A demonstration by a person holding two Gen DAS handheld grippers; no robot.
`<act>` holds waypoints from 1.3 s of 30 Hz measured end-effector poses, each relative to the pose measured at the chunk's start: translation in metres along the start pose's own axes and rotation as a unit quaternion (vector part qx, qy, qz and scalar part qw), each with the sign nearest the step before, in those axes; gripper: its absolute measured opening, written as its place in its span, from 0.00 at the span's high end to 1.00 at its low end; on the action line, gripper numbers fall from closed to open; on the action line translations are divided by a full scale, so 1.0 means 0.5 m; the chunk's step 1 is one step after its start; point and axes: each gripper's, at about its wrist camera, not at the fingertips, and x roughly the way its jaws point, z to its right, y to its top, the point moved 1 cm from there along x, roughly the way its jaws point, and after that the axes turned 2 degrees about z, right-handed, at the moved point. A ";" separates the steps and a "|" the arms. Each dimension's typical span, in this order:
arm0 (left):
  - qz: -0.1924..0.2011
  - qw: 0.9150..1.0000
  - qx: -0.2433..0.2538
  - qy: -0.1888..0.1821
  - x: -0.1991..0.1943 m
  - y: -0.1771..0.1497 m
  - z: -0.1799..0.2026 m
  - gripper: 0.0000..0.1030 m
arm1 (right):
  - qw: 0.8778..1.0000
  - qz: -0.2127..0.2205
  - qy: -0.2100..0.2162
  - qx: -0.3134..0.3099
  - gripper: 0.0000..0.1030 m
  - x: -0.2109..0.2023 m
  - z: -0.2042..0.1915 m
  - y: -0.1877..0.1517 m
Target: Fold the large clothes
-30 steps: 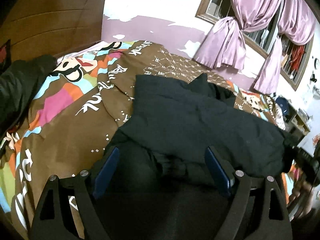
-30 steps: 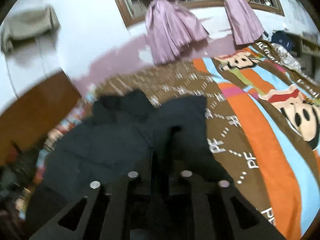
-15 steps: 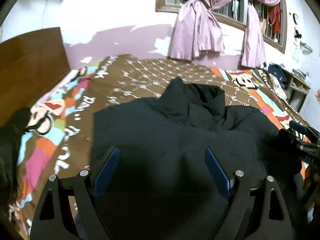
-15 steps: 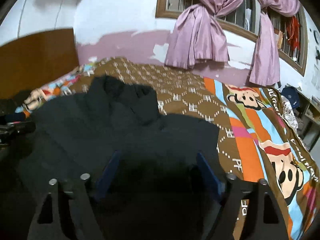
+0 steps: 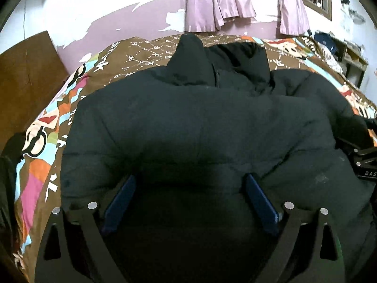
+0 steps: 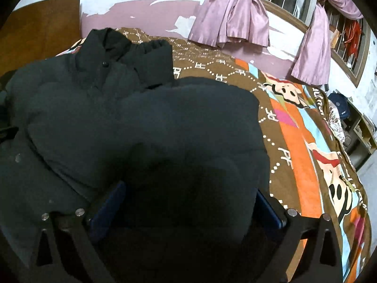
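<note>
A big black puffer jacket [image 5: 200, 122] lies folded on the bed, collar at the far end; it also fills the right wrist view [image 6: 132, 122]. My left gripper [image 5: 189, 200] is open, its blue pads wide apart and pressed down on the jacket's near part. My right gripper [image 6: 186, 207] is open too, its pads spread over the jacket's right half. The right gripper's body shows at the right edge of the left wrist view [image 5: 364, 162]. Neither gripper pinches any cloth that I can see.
The bed has a brown and multicoloured cartoon blanket [image 6: 306, 146]. A wooden headboard [image 5: 26, 75] stands at the left. Pink curtains [image 6: 233, 18] hang at the far wall. Another dark garment [image 5: 7, 165] lies at the bed's left edge. Shelves [image 6: 360, 129] stand at the right.
Both grippers moved forward and down onto the jacket. The right gripper, shut on cloth a second ago, has opened. The jacket now lies as a bulkier folded pile.
</note>
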 end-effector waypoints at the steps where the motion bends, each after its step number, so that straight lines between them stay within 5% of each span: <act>1: -0.001 1.000 0.002 0.002 0.003 0.001 0.001 0.11 | 1.000 -0.006 0.006 0.004 0.00 0.006 0.003 -0.002; 16: 0.026 0.998 0.023 0.046 0.014 -0.018 0.015 0.05 | 0.999 0.036 0.013 0.024 0.00 -0.021 0.016 -0.010; 22: 0.038 0.999 0.014 0.037 0.006 -0.018 0.011 0.05 | 0.988 0.109 -0.009 0.104 0.00 -0.101 0.071 0.024; 26: 0.042 0.999 -0.002 0.020 0.001 -0.018 0.004 0.05 | 0.977 0.147 0.012 0.154 0.00 -0.132 0.110 0.070; 29: 0.040 0.999 -0.009 0.009 -0.005 -0.008 0.002 0.05 | 0.978 0.126 0.040 0.159 0.00 -0.113 0.120 0.122; 34: 0.040 0.996 -0.061 -0.058 -0.027 0.049 -0.045 0.05 | 0.979 0.060 0.123 0.152 0.00 -0.010 0.105 0.258; 39: 0.074 0.993 -0.087 -0.018 -0.023 0.202 -0.093 0.05 | 0.976 -0.013 0.130 0.174 0.00 0.143 0.087 0.349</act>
